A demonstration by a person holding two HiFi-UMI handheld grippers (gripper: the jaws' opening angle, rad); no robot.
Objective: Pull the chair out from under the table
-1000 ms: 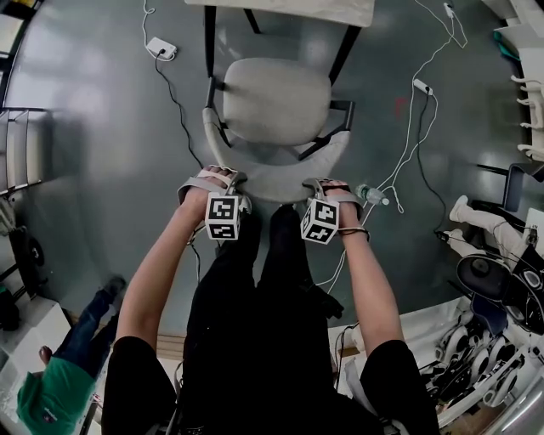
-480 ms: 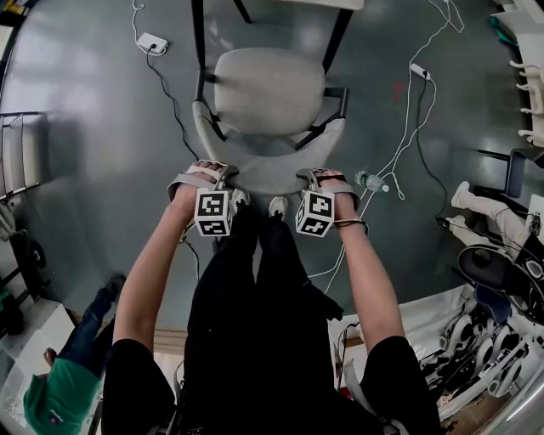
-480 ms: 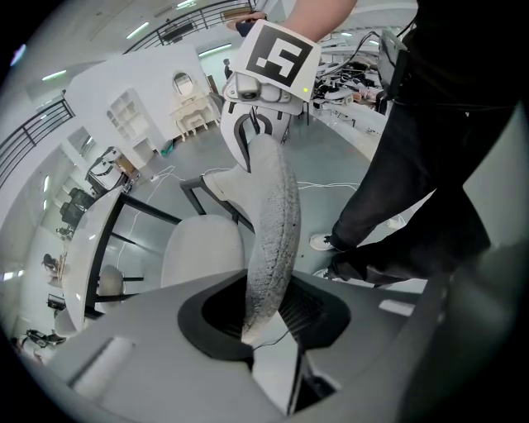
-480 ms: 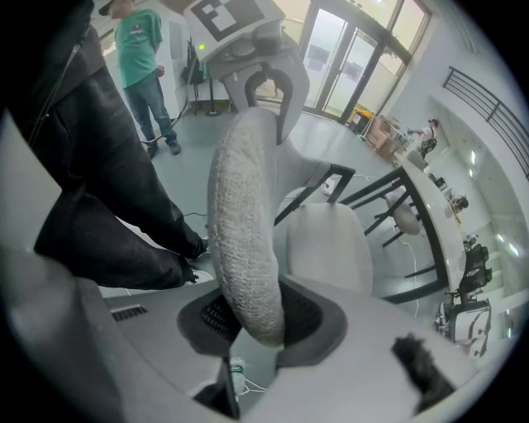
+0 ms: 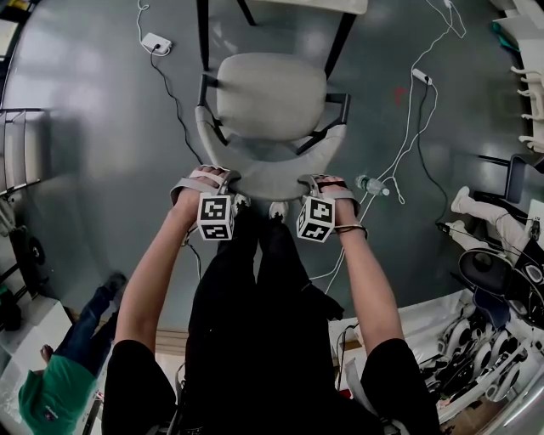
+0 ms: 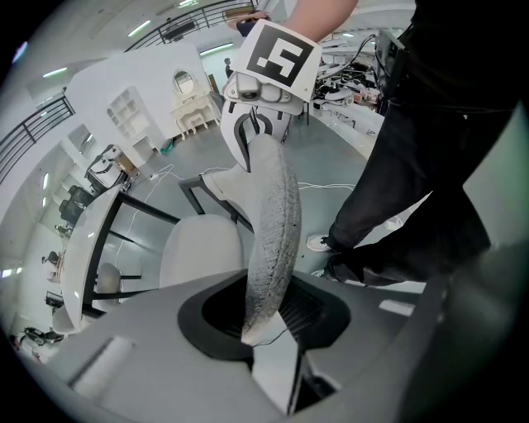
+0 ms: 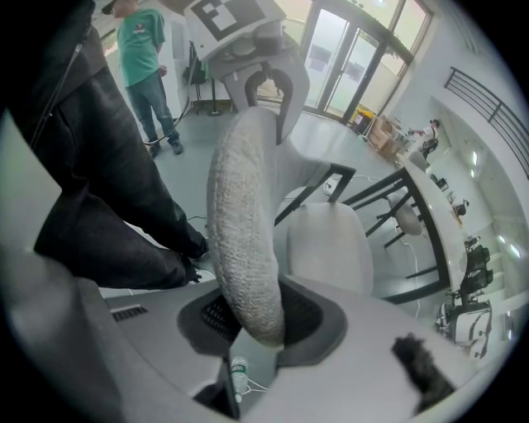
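The grey chair has its seat just below the white table at the top of the head view, its curved backrest nearest me. My left gripper is shut on the backrest's top rim at its left end. My right gripper is shut on the same rim at its right end. In the left gripper view the textured rim runs out from between the jaws of the left gripper, with the seat beyond. The right gripper view shows the rim clamped in the right gripper.
A water bottle lies on the floor right of the chair, among white cables. A power strip lies at the upper left. A person in green stands behind me at lower left. White equipment crowds the right side.
Both grippers keep the same hold on the backrest. The chair sits slightly higher in the head view, and white shoe tips now show below the backrest.
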